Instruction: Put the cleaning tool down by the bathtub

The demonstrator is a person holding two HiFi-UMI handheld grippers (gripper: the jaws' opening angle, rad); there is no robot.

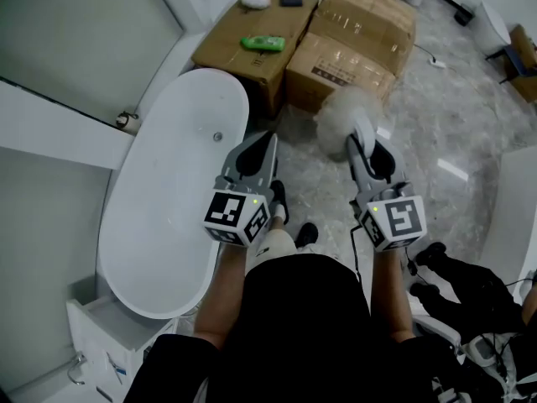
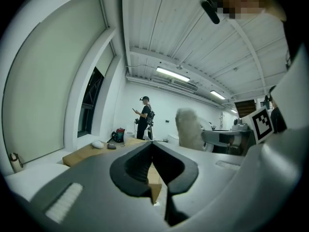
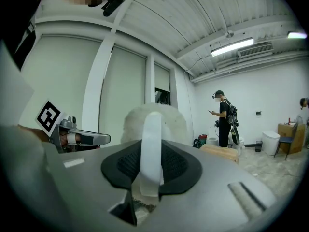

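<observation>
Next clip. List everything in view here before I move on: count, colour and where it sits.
bathtub: one, white, on the floor at the left of the head view
cardboard boxes: three, brown, grouped past the tub's far end
green item: one, lying on top of the left box
cleaning tool: one, fluffy white head with a white handle, held above the floor to the right of the tub
bystander: one, dressed in black, standing far across the room
left hand-held gripper: grey, jaws together, empty, beside the tub's edge
right hand-held gripper: grey, closed on the cleaning tool's handle
</observation>
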